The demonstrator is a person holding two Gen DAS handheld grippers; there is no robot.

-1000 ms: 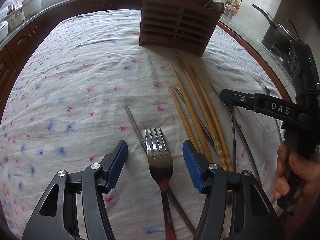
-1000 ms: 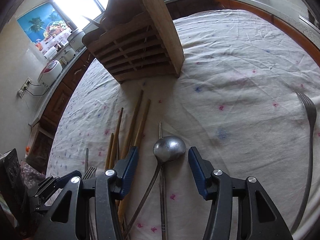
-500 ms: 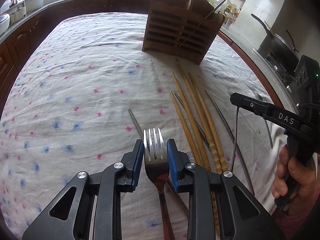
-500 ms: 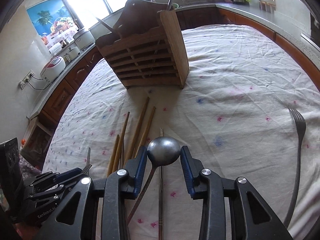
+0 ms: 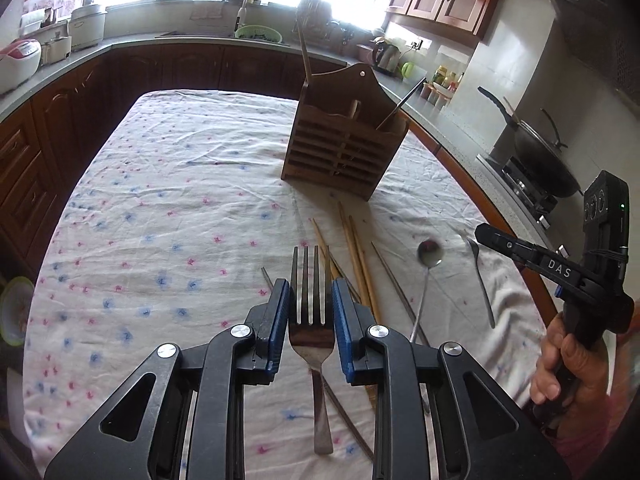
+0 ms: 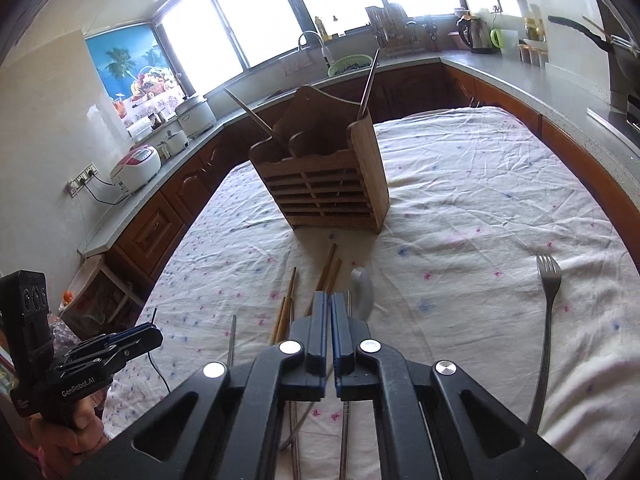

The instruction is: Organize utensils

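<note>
My left gripper (image 5: pixel 310 300) is shut on a steel fork (image 5: pixel 311 280) and holds it lifted above the table, tines forward. My right gripper (image 6: pixel 331 304) is shut with its pads nearly touching; the ladle spoon (image 6: pixel 361 292) shows blurred just right of its tips, and I cannot tell whether it is held. In the left wrist view the spoon (image 5: pixel 430 254) is beside the right gripper (image 5: pixel 486 236). The wooden utensil holder (image 5: pixel 344 152) stands at the table's far side, also in the right wrist view (image 6: pixel 324 184), with a chopstick and a metal utensil in it.
Wooden chopsticks (image 5: pixel 358 256) and metal chopsticks (image 5: pixel 394 284) lie on the flowered tablecloth (image 5: pixel 160 208). A second fork (image 6: pixel 547 300) lies at the right. A wok (image 5: pixel 540 160) sits on the stove to the right. Counters surround the table.
Both grippers rose and tilted up. The left one lifted the fork off the cloth. The right gripper's jaws closed from around the spoon bowl to nearly touching; the spoon now shows right of the tips.
</note>
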